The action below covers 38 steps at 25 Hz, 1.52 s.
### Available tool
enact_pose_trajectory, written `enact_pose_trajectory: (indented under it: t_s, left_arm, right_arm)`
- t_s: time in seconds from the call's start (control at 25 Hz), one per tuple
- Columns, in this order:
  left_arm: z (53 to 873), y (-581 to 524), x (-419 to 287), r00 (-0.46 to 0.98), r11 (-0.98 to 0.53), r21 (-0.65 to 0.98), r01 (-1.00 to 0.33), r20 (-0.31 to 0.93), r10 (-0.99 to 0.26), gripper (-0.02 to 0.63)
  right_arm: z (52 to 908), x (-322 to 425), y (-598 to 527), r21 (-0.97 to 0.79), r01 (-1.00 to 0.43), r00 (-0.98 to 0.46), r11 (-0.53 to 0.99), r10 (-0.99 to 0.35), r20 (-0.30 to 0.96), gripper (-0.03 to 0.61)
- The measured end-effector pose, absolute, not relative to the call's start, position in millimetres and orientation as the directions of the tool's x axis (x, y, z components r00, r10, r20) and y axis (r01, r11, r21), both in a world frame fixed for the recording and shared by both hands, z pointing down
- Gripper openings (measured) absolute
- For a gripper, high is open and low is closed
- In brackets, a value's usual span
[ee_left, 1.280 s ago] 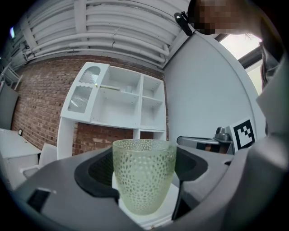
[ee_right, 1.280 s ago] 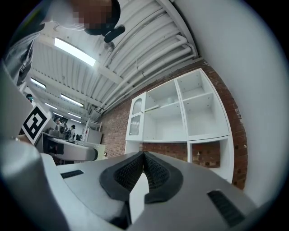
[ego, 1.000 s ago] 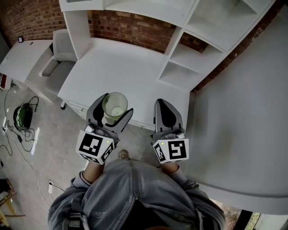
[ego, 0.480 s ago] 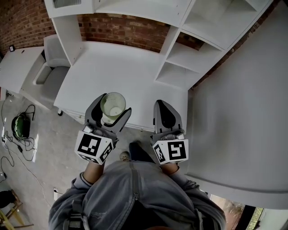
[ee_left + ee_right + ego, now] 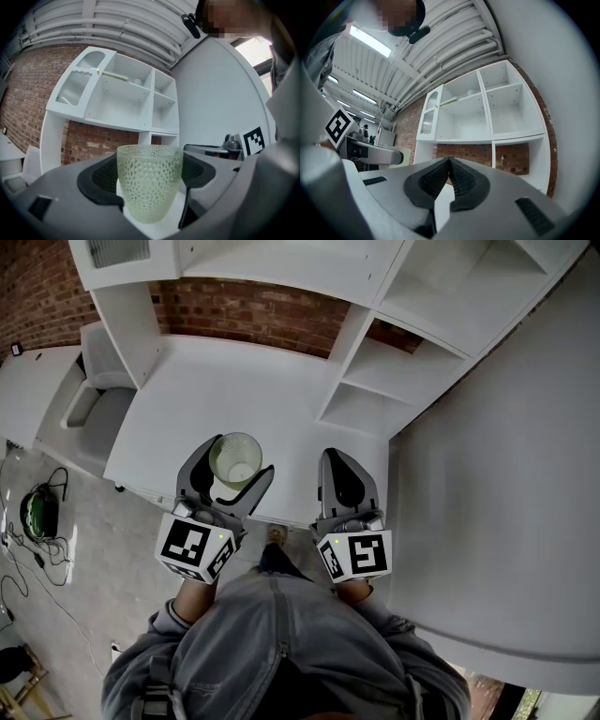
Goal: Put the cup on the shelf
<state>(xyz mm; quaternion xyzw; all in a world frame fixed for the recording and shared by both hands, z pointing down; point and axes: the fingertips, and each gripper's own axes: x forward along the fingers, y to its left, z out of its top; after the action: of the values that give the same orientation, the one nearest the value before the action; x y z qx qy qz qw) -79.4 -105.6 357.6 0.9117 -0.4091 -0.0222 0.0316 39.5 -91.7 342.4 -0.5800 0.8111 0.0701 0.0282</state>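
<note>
**Item 1: left tool (image 5: 240,461).** Its jaws are clamped on the cup (image 5: 149,182), one pad on each side of the wall. The cup is pale green dimpled glass, upright with its mouth up, and looks empty. It hangs in the air over the near edge of the white surface (image 5: 234,381) and touches nothing but the pads.

**Item 2: right tool (image 5: 337,463).** It sits at 3 o'clock of the cup. Its jaws are pressed together with nothing between them.

**Item 3: shelf (image 5: 380,367).** This is a white unit of open compartments at 1 o'clock of the cup in the head view, well apart from it. A brick wall (image 5: 262,310) shows behind. The lower compartments look bare.

**Handling note.** This reads as the carry stage, with the placing not yet done.
- Hold the cup level and do not squeeze harder, since the glass is probably slippery under extra force.
- Carry it toward 1 o'clock and choose a bare compartment.
- Bring the rim in under the board above.
- Set the base flat before you part the jaws.
- Hold the right tool out at 3 o'clock, clear of the shelf uprights.
</note>
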Motion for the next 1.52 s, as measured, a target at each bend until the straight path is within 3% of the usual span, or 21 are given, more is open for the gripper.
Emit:
enact_pose_trajectory:
  t_s: [0.84,1.52]
  left_arm:
    - [346.4,-252.7,-7.0,0.716,-0.716,0.059,-0.696,-0.015,-0.698,0.383]
    - [323.9,-280.9,19.9,0.784,-0.785,0.063,-0.616,-0.042,-0.619,0.383]
  right_arm:
    - [345.1,94.3,-246.8,0.069,-0.942,-0.335,0.328,-0.932,-0.139,0.028]
    - [327.2,105.9,-265.8,0.093,-0.952,-0.305,0.293,-0.94,-0.156,0.028]
